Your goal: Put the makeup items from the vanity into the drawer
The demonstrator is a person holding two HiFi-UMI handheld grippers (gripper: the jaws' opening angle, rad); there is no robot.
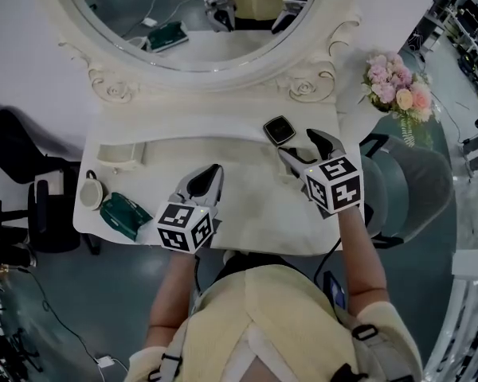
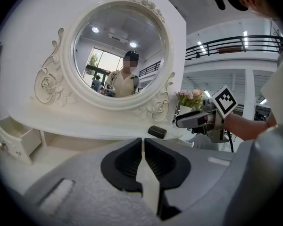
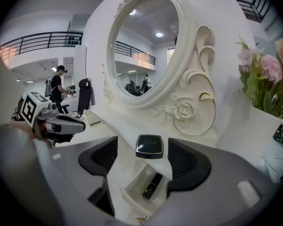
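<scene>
Right gripper (image 3: pixel 147 166) wide, empty: advance square, straddle compact (image 3: pixel 149 146), pinch its sides (lipstick (image 3: pixel 152 185) already in drawer (image 3: pixel 134 185)). Left gripper (image 2: pixel 142 159) closed, empty.

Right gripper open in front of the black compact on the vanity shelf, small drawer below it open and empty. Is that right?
Not quite: the right gripper view shows the drawer is not empty; a slim dark tube lies inside it. The rest holds: the right gripper is open in front of the black compact.
</scene>
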